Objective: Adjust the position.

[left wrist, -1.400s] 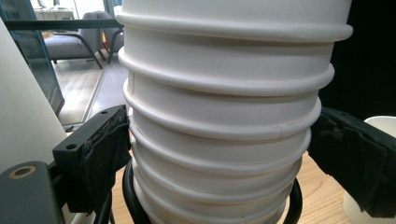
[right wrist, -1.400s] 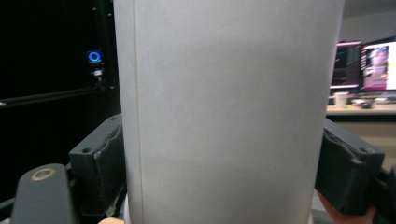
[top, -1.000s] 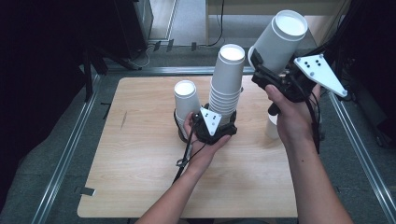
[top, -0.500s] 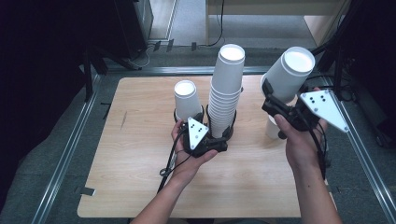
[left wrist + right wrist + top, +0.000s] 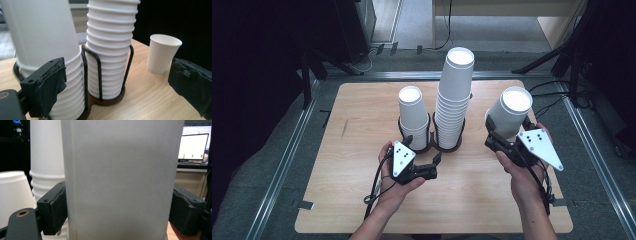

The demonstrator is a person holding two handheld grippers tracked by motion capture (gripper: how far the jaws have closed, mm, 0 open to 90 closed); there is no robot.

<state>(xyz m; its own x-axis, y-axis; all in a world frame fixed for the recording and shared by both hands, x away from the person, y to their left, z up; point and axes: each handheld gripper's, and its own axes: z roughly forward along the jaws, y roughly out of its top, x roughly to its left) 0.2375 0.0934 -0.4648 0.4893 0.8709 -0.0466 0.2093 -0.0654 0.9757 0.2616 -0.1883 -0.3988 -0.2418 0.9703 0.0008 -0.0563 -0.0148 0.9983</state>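
Note:
A black wire holder [image 5: 432, 146] on the wooden table [image 5: 362, 200] carries a short stack of white cups [image 5: 413, 116] and a tall stack [image 5: 454, 95]. My left gripper [image 5: 436, 165] lies just in front of the holder. Its jaws have just been opening and now stand open with nothing pressed between the pads [image 5: 50, 87]; both stacks [image 5: 110, 50] rise close beyond them. My right gripper [image 5: 507, 132] is shut on a single white cup [image 5: 514, 107], held upright at the table's right. That cup [image 5: 120, 170] sits squeezed between both pads. Another single cup [image 5: 162, 53] stands on the table.
Metal rails [image 5: 287, 160] frame the table on the left and right. Cables [image 5: 374, 187] trail from the left gripper toward the near edge. Bare wood lies along the front and the left of the table. A lit monitor [image 5: 193, 146] stands in the background.
My right hand has come down with the cup from high above the table. My left gripper has drawn back from the tall stack's base toward the near left, and its jaws have opened.

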